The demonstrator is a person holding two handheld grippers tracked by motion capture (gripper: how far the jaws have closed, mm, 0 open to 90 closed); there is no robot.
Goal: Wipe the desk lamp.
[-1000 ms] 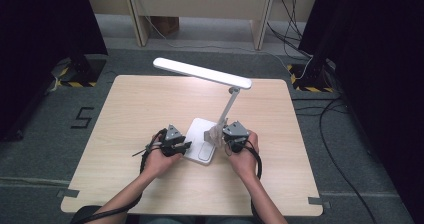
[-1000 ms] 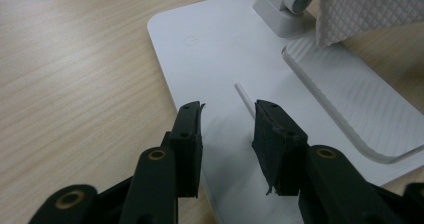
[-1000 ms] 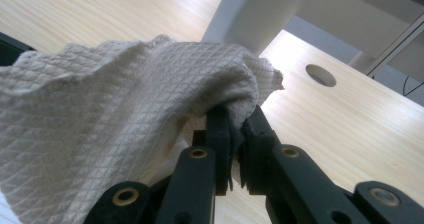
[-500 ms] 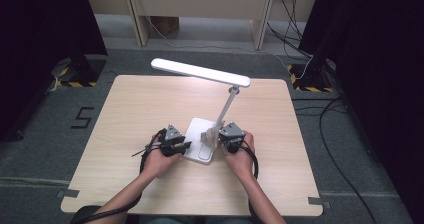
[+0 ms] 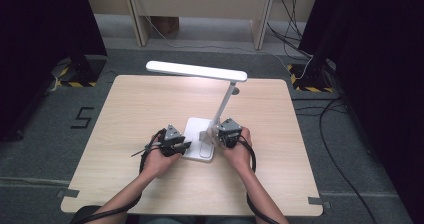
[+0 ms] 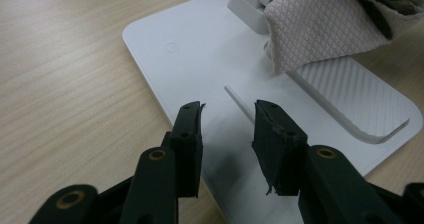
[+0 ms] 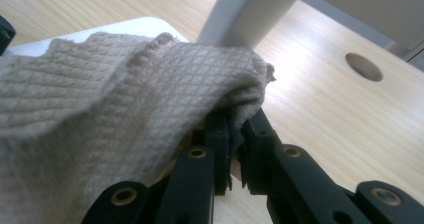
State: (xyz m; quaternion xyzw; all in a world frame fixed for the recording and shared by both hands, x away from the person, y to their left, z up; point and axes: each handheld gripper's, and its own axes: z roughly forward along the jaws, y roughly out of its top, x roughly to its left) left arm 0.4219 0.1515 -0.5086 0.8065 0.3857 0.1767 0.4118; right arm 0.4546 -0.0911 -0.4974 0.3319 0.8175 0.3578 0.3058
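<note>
A white desk lamp stands mid-table, with a flat base, a slanted stem and a long head. My left gripper lies low over the base's near left side. Its jaws stand apart above the bare base with nothing between them. My right gripper is at the foot of the stem, shut on a beige waffle-textured cloth. The cloth drapes onto the base beside the stem and hides most of the right jaws' tips.
The wooden table has a round cable hole behind the lamp. A ribbed pad takes up the right part of the base. Cables run across the grey floor to the right, and desk legs stand at the back.
My right gripper has shifted a little left and down toward the stem's foot, carrying the cloth. The left gripper has stayed put.
</note>
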